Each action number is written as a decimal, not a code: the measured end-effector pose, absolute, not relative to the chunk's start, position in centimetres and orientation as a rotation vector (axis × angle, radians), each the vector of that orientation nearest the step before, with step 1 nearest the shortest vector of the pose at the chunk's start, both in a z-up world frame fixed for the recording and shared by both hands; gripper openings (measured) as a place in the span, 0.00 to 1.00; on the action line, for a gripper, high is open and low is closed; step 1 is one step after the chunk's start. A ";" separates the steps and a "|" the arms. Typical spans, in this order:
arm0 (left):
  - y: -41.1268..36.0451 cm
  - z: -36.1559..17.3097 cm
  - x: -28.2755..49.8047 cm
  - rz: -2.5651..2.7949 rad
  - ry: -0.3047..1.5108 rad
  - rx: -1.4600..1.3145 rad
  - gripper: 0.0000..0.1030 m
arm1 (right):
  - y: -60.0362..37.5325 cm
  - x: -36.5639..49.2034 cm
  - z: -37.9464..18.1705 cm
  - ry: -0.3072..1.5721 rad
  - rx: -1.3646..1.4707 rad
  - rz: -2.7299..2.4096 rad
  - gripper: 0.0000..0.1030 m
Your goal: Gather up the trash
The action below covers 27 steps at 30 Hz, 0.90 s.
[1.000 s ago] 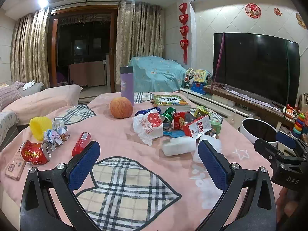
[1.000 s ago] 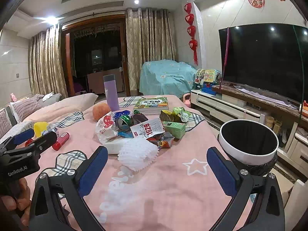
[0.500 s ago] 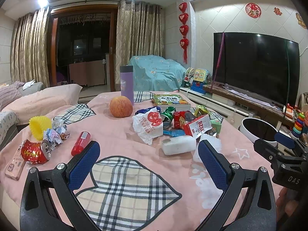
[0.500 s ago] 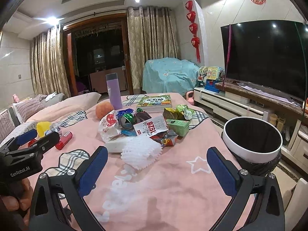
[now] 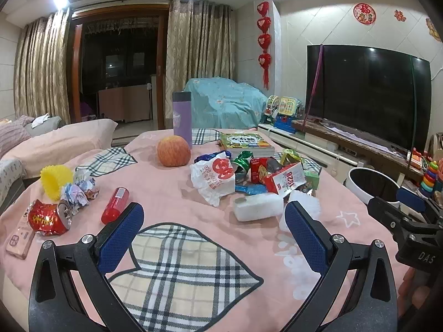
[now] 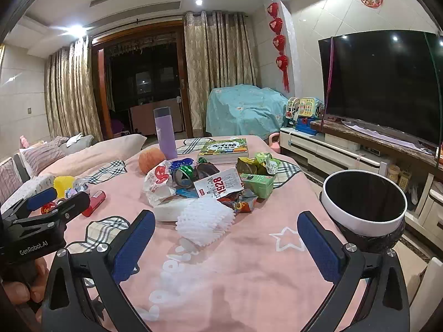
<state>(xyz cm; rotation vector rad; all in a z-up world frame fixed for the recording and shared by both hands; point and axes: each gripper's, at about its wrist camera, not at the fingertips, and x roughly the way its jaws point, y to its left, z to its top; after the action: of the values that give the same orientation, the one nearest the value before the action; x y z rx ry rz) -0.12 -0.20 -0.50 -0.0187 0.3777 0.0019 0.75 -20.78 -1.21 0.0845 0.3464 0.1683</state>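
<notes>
Over on the far left of the pink-covered tabletop there's a phone at the edge, then a crushed red can, a yellow ribbed cup tipped on its side with nothing visible in it, some crumpled wrappers just beside it, and a small red bottle lying flat. The left tool hovers above the plaid patch with its blue pads wide apart, holding nothing. Further back sit an apple and an upright purple flask, lid on, so whatever's inside can't be seen. The main trash pile is mid-table: a white plastic bag with red print, a crushed green can, a white and red carton marked 1928, a green box, green wrappers, a white foam block and a white foam net nearest the front. Behind the pile is a book. The right tool is also spread wide and empty, hanging over the cloth just in front of the foam net. Off the right edge of the tabletop stands the white-rimmed bin with a dark liner; the inside just looks black, so can't tell if anything's in there.
</notes>
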 end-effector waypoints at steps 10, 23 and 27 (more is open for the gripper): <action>0.2 -1.1 1.3 -0.005 0.408 -0.001 1.00 | -20.8 1.4 -1.5 0.376 0.094 0.174 1.00; -0.4 -2.8 5.2 -0.102 0.475 0.154 1.00 | -21.2 4.4 -2.6 0.514 0.182 0.247 0.99; -0.2 -3.6 7.4 -0.104 0.526 0.194 0.97 | -20.8 5.7 -3.3 0.560 0.183 0.253 0.94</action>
<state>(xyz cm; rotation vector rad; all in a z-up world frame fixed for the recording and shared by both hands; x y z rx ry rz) 7.36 -0.22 -3.64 0.1941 0.5264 -0.1038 5.72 -20.76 -3.27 0.1829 0.5597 0.2529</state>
